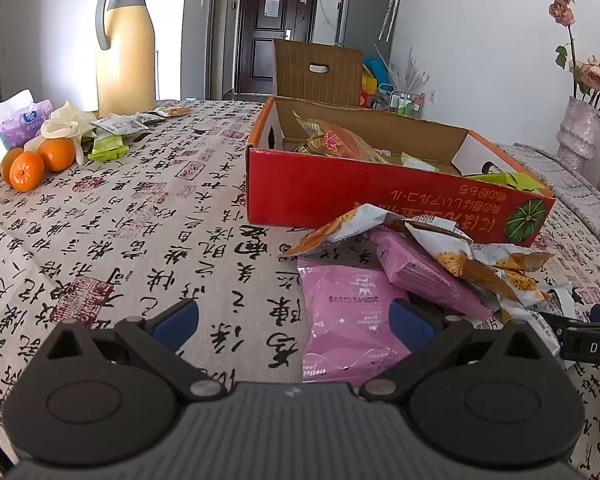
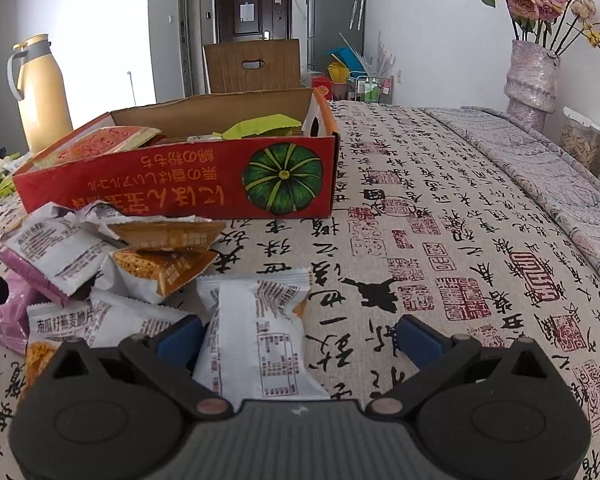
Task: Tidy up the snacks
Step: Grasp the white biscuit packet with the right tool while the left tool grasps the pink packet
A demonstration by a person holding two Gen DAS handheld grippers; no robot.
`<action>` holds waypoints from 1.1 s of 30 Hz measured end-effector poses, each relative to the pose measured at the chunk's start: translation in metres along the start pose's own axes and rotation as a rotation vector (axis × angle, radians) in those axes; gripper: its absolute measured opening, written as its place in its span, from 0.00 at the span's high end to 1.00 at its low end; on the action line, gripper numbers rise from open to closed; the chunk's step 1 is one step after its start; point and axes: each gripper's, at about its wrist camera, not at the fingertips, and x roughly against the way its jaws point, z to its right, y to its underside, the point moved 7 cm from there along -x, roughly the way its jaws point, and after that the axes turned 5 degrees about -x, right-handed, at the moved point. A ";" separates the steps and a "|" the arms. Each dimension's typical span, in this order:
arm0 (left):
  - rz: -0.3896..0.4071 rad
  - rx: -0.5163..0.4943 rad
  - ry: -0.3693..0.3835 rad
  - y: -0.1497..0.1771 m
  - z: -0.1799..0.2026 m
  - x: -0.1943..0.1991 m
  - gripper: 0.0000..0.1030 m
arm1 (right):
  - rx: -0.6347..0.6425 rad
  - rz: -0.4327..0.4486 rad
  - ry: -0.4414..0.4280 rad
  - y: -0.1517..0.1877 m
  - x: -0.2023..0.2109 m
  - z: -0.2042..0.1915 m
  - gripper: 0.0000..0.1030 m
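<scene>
A red cardboard box [image 1: 340, 196] [image 2: 172, 184] with a green pumpkin print stands on the table and holds several snack packets. In front of it lies a pile of packets: pink ones [image 1: 348, 320] and white-and-orange ones [image 1: 460, 256] [image 2: 156, 264]. My left gripper [image 1: 296, 320] is open just above the table, its right finger over the nearest pink packet. My right gripper [image 2: 300, 336] is open too, with a white packet [image 2: 260, 332] lying between its fingers, close to the left one. The right gripper's tip [image 1: 592, 340] shows at the left wrist view's right edge.
A calligraphy-print cloth [image 1: 140, 232] covers the table. At the far left are oranges [image 1: 32, 164], more packets [image 1: 116, 128], a tissue pack and a yellow thermos jug [image 1: 124, 48]. A vase with dried roses [image 2: 532, 76] stands far right. A chair back [image 2: 252, 66] rises behind the box.
</scene>
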 end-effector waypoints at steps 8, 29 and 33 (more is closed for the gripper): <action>-0.003 -0.001 -0.001 0.001 0.000 0.000 0.00 | 0.063 0.054 -0.078 0.006 0.014 -0.014 0.41; -0.042 -0.025 -0.036 -0.005 0.007 0.002 0.00 | 0.019 0.242 -0.094 0.006 0.045 -0.006 0.62; -0.074 -0.039 -0.043 -0.008 0.019 -0.004 0.00 | 0.015 0.250 -0.098 0.005 0.045 -0.005 0.62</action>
